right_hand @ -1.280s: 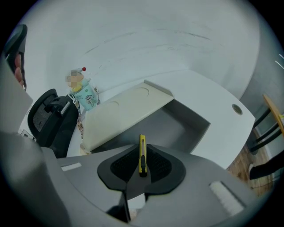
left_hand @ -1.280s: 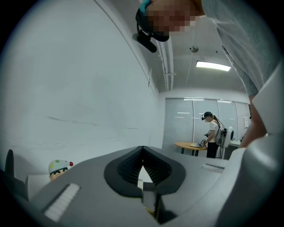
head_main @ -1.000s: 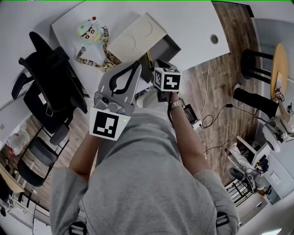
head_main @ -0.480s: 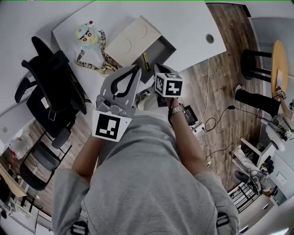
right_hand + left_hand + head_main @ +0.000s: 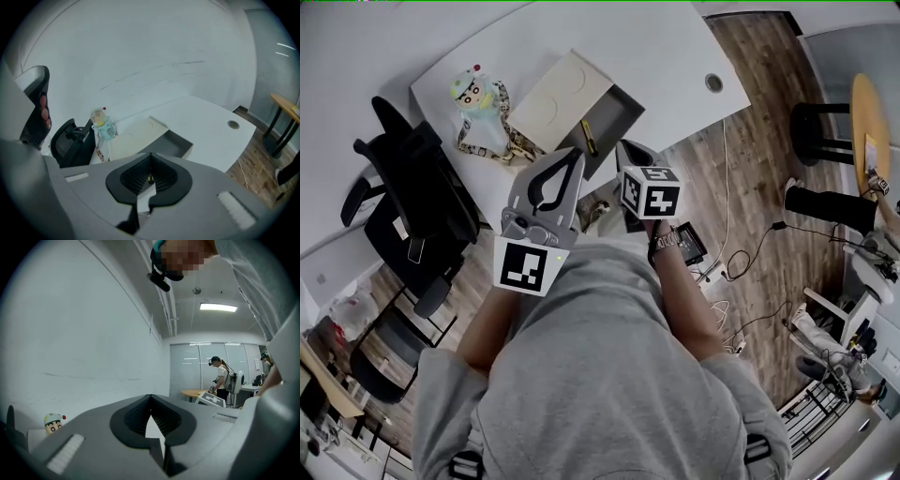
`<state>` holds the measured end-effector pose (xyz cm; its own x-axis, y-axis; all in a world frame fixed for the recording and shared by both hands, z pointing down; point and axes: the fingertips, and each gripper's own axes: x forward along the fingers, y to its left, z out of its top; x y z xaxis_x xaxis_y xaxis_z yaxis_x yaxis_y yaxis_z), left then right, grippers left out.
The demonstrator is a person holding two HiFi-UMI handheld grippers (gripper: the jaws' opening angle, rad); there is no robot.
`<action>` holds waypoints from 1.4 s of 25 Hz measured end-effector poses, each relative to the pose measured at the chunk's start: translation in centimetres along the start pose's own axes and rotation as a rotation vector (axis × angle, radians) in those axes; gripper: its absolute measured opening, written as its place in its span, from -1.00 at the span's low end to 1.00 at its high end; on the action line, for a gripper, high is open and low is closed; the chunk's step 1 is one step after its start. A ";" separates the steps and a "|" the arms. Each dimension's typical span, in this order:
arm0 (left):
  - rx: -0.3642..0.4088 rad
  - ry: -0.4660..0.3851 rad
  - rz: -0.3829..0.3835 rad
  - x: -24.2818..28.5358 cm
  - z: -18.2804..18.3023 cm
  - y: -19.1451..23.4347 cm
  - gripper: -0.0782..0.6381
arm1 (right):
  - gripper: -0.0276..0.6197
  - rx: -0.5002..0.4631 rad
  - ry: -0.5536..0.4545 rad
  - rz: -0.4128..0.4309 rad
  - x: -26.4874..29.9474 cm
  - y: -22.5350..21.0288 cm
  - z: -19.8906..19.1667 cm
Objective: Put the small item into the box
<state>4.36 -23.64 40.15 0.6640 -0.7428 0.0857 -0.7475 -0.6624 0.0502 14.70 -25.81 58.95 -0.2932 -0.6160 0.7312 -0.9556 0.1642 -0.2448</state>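
Head view: a small yellow-and-black stick-shaped item (image 5: pixel 589 138) lies inside the open grey cardboard box (image 5: pixel 619 108), by its lid-side wall. The task looks complete.

The left gripper (image 5: pixel 577 153) and right gripper (image 5: pixel 626 150) hover at the white desk (image 5: pixel 675 56) edge. Both pairs of fingers are pressed together and empty, probably parked with nothing left to carry.

There is free desk to the right of the box. A cartoon toy figure (image 5: pixel 478 89) crowds its left.

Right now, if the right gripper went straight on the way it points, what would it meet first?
Probably the open box, near the small yellow item lying in it, which shows through the gap behind the shut jaws of the right gripper. Nothing else seems to stand between, though depth is unclear.
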 end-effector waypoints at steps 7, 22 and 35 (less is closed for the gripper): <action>0.014 -0.022 -0.009 0.4 1.4 -1.6 -0.77 | -0.87 -0.007 -0.131 0.019 -4.7 -0.2 3.4; 0.060 -0.079 -0.015 2.1 4.8 -3.0 -0.77 | -0.87 -0.029 -0.374 0.046 -13.1 -0.4 9.6; 0.039 -0.162 0.012 2.1 7.6 -2.0 -0.77 | -0.87 -0.060 -0.561 0.107 -19.6 2.4 14.3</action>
<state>7.45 -24.60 32.70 0.6516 -0.7547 -0.0759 -0.7563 -0.6541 0.0111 18.59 -24.34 34.93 -0.3424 -0.9055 0.2507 -0.9265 0.2811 -0.2502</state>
